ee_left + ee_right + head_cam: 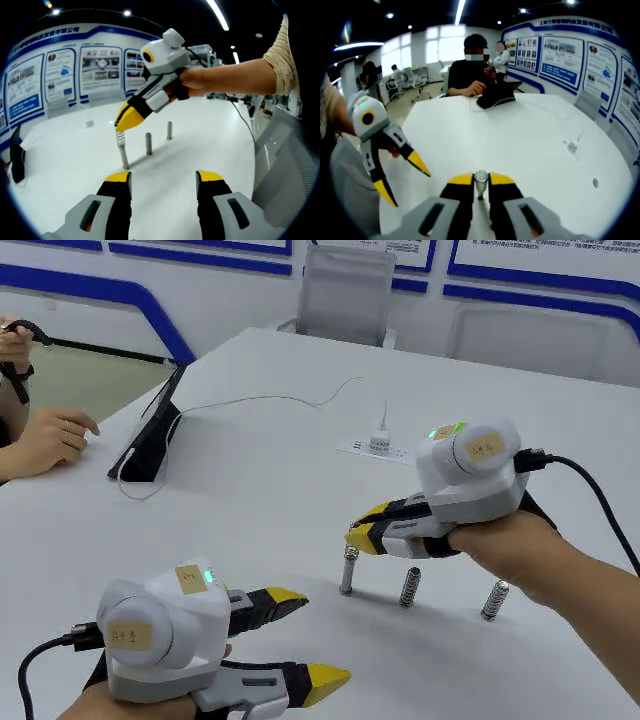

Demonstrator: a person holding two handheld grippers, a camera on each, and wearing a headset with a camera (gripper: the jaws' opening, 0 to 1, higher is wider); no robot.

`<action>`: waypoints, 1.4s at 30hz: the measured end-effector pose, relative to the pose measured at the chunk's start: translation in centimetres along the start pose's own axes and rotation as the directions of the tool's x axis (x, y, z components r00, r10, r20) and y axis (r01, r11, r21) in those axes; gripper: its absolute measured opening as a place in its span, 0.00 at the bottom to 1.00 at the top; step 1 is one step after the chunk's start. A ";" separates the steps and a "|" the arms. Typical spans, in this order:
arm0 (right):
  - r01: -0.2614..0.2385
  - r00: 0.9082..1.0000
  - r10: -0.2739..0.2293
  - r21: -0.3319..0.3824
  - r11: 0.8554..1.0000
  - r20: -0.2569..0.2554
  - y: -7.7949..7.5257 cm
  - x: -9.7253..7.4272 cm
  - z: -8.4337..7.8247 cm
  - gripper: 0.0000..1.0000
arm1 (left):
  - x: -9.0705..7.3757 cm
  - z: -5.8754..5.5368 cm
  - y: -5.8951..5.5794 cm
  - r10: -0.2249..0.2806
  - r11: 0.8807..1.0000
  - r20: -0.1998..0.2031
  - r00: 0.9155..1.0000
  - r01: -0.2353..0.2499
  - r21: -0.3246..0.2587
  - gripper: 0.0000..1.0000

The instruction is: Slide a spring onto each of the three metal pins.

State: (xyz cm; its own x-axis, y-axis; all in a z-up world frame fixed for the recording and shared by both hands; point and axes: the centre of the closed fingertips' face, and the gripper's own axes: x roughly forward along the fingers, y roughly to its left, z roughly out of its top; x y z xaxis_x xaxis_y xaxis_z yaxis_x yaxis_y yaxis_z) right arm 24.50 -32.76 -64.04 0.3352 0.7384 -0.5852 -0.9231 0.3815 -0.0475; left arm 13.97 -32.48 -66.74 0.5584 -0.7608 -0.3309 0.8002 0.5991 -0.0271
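**Right gripper pinched a spring at the top of the end pin**

The right gripper (pixel 362 532) had its jaws pressed on a spring (pixel 481 181). This spring sat around the upper part of the end pin (pixel 346 582), not yet down at the table. Just beside, in one row, stood the middle pin (pixel 148 135) and the last pin (pixel 169 124). A second spring (pixel 410 586) and a third spring (pixel 494 600) were around them.

The left gripper (pixel 312 638) hovered nearer to the person, well apart from the pins, its jaws spread wide and holding nothing.

The white table (pixel 250 510) was flat and bare around the row, with free room on every side. Far at the left stood a tablet (pixel 150 430) with a white cable (pixel 270 398). Another person's hand (pixel 55 435) rested near it. A grey chair (pixel 345 290) stood behind the table, before a white and blue wall.
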 end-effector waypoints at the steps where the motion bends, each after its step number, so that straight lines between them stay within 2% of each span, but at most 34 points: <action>1: 0.001 1.000 -0.001 -0.002 1.000 -0.002 0.0 0.0 -0.1 0.12 | 0.0 0.0 0.0 0.000 1.000 0.000 1.000 0.000 -0.001 0.52; 14: 0.002 1.000 -0.001 0.026 1.000 -0.013 -0.1 0.8 -1.4 0.12 | 0.1 -0.3 0.1 0.002 1.000 -0.002 1.000 -0.002 -0.008 0.52; 42: 0.017 0.996 -0.013 0.037 0.999 -0.091 0.2 2.7 -4.2 0.12 | 0.2 -0.6 0.3 0.005 1.000 -0.007 1.000 -0.005 -0.018 0.52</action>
State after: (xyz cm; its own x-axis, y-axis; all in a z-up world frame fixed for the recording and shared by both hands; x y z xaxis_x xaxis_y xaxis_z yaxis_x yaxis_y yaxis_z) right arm 24.43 -33.03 -69.02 0.3290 0.6795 -0.6557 -0.9099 0.4140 -0.0276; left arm 14.17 -32.34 -67.33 0.5605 -0.7561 -0.3377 0.7934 0.6072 -0.0425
